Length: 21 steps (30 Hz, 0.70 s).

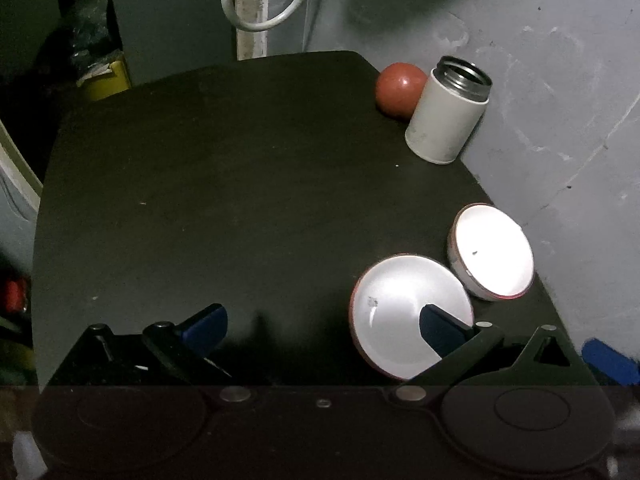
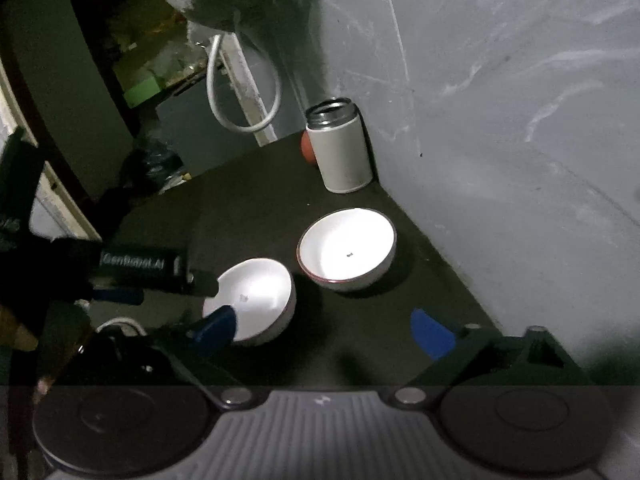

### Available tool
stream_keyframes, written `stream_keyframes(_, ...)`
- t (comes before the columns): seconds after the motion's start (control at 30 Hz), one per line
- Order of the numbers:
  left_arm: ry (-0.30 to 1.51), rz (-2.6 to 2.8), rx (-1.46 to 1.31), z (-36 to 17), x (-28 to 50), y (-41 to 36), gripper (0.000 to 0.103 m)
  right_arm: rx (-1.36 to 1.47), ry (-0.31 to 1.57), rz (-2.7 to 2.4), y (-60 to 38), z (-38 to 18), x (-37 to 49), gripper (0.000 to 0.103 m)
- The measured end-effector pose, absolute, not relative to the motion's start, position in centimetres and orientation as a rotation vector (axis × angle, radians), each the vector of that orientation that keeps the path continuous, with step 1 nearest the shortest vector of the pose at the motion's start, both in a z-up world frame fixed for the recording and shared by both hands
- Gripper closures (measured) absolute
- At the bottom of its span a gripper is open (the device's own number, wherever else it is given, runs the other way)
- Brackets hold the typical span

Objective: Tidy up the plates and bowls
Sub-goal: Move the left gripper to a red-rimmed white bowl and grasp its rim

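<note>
Bowls (image 1: 412,312) (image 1: 494,254) crowd the table's (image 1: 200,200) wall-side edge; both tools (image 1: 322,326) (image 2: 324,330) gape wide, empty, over bare top.

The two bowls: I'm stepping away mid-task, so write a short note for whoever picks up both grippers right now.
Left gripper: open, holding nothing, one finger over the near bowl.
Right gripper: open, empty, hovering in front of both bowls.
Things: near bowl and far bowl sit upright side by side on the dark table, apart, not stacked. The far one is closer to the wall. A white canister and a red ball stand in the back corner.
Done: no stacking visible.
Left: probably grasp one bowl and nest it in the other. No plates are in view.
</note>
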<state>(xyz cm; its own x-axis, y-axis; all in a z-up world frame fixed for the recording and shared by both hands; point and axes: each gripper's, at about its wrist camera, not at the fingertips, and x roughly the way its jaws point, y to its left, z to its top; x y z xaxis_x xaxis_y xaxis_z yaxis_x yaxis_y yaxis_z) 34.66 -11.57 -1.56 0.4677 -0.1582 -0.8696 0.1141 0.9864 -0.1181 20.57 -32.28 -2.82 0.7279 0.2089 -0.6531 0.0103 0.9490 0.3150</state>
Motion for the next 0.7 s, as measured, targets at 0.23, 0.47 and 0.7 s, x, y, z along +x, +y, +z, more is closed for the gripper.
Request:
stream_keyframes(0.23,1.066,-0.187,-0.021,-2.7,35.2,-12.2,0.007,0.331,0.787,0.109,-32.0,-4.5,23.4,0.021)
stream_keyframes(0.47,1.075,-0.190,-0.050,-3.5,35.5,-12.2,0.032,0.376,0.840,0.147,-31.5,-6.1,25.1,0.043)
stream_keyframes(0.7,1.086,-0.250,-0.090,-3.9,35.6,-12.5,0.066,0.370,0.895,0.178,-30.7,-6.5,26.5,0.062)
